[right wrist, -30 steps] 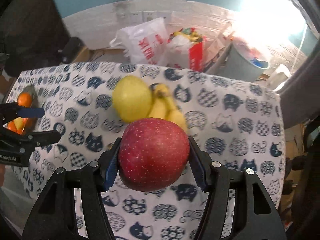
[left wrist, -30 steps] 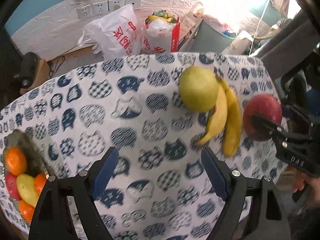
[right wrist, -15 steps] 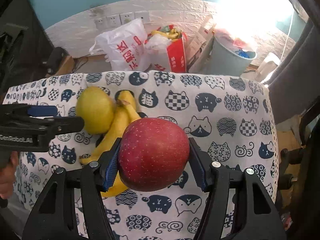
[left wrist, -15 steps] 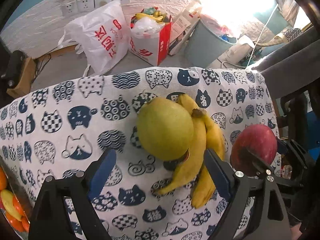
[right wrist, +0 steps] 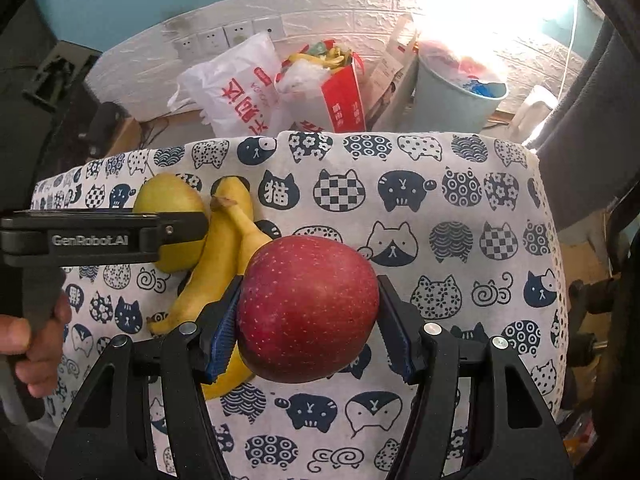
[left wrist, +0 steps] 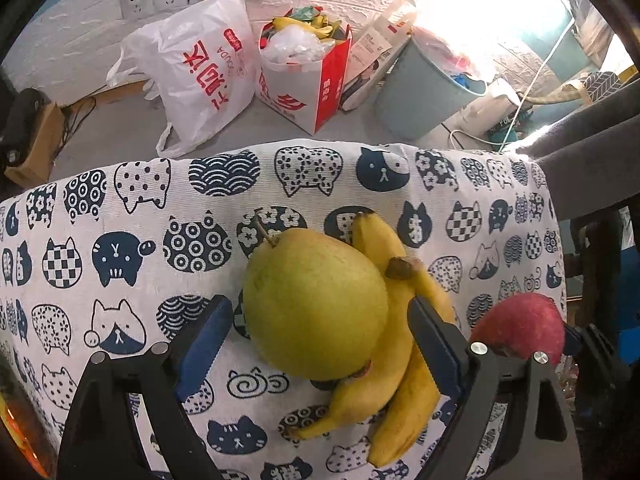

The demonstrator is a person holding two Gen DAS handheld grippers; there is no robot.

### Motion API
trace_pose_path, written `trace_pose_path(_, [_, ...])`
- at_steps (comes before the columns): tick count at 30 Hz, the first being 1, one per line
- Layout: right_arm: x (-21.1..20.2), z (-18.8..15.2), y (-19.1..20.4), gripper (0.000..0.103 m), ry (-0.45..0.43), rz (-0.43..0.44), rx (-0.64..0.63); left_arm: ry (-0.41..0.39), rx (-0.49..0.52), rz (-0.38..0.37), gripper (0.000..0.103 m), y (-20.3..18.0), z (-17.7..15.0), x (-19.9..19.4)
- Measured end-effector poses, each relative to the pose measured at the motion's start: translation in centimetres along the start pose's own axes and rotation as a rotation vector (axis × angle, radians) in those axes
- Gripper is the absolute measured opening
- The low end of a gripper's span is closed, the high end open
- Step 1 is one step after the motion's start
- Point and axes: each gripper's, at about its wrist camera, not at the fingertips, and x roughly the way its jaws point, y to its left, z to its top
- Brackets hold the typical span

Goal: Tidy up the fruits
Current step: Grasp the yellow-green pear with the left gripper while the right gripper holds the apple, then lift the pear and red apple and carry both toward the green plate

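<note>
Red apple [right wrist: 308, 308] fills right view; pear [left wrist: 316, 304] dominates left.

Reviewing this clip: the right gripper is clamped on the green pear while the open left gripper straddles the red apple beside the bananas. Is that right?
Not quite: the fruits are swapped. The right wrist view shows the right gripper clamped on the red apple. The left wrist view shows the open left gripper straddling the green pear, which lies against the bananas.

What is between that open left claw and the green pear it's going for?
Nothing visible. The left gripper already straddles the pear, pads clear of it. The bananas lean against the pear beside its right finger.
</note>
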Motion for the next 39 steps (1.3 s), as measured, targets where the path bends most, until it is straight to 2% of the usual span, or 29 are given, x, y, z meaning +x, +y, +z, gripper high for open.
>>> trace_pose_path(3, [0.2,0.1,0.0,0.063,0.003,-0.002,0.005,-0.013,-0.008,-0.013,0.088,0.3,0.1,0.2])
trace_pose_path(6, [0.3,0.2,0.0,0.063,0.004,-0.004,-0.001,-0.008,0.009,-0.023,0.073,0.2,0.1,0.5])
trace_pose_path(24, [0.6,1.2,1.2,0.063,-0.016,-0.027,-0.017,-0.038,0.137,0.061,0.073,-0.7,-1.9,-0.6])
trace_pose_path(39, [-1.6,2.0,4.1,0.063,-0.065,0.020,-0.061,-0.093,0.160,0.078,0.073,1.4,-5.3,-6.6])
